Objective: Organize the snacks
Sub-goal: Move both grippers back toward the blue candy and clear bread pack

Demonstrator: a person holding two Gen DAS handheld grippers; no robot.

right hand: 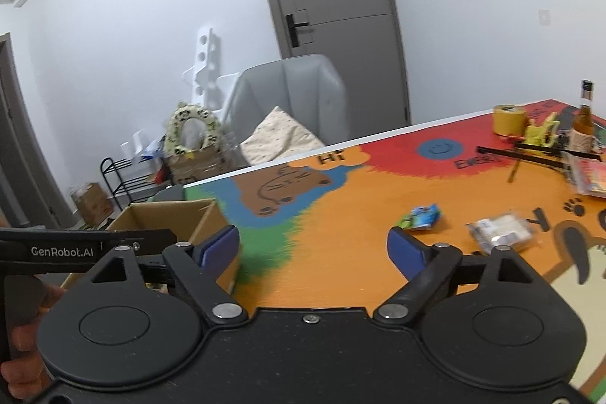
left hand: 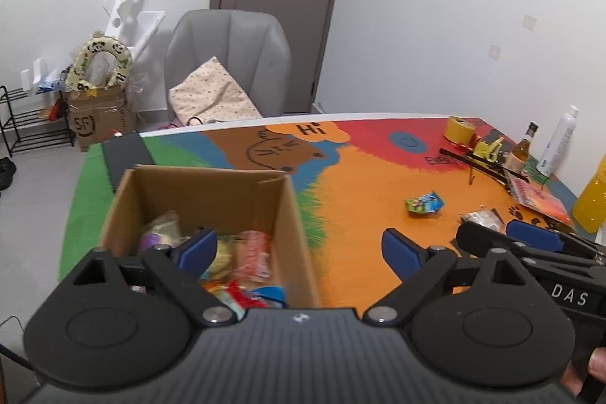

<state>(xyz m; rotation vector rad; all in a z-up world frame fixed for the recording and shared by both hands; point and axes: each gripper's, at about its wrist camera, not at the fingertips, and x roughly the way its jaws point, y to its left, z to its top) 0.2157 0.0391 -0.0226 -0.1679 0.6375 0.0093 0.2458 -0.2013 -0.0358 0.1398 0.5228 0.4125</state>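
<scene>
The table [left hand: 360,237], under a bright cartoon mat lettered "Hi", carried a cardboard box [left hand: 212,199] near its left edge, part-filled with blurred packets, probably snacks. The left gripper [left hand: 299,248] hovered over the box's right wall, jaws wide and empty. The right gripper [right hand: 312,245], likewise wide, pointed mid-table toward a green-blue snack packet [right hand: 418,216] and clear wrapped snack [right hand: 500,231].

Colourful table [left hand: 360,177], cardboard box [left hand: 212,192], two snack packets [left hand: 424,203], tape roll [left hand: 460,128]

Snack-filled cardboard box [left hand: 288,214]; two packets [left hand: 425,203] outside
</scene>
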